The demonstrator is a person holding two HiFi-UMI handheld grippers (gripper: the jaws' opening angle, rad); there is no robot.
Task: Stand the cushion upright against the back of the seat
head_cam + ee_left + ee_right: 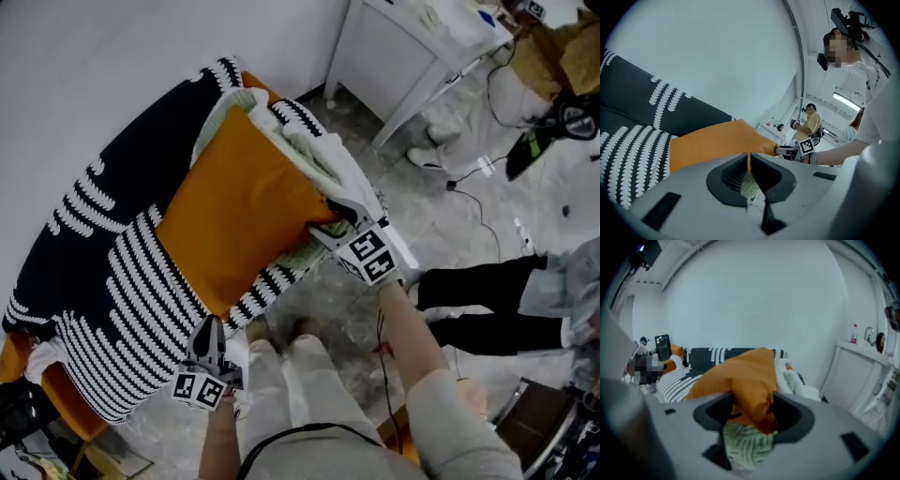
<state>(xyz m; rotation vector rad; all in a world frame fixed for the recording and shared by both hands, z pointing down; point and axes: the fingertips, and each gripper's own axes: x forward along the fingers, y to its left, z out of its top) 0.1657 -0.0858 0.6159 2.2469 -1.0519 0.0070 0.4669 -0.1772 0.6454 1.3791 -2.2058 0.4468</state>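
From here I see the cushion (239, 211) lying tilted across the seat, on the throw (103, 253) that covers the seat and its back. Its long upper side runs along a pale knit blanket (314, 155) bunched at the seat's far end. It is not upright against the back.

My right gripper (326, 217) is at the cushion's right corner. In the right gripper view the jaws stand wide, and the orange corner is bunched between them and fills the gap from pad to pad, so I read it as gripped. The knit blanket shows just below the jaws there.

My left gripper (210, 326) sits low at the front edge of the seat, just beside the cushion's near corner. In the left gripper view its jaws are together, with only a thin orange sliver in the slit. I cannot tell whether that is pinched fabric or the cushion seen beyond. In that view the cushion rises just past the jaws.
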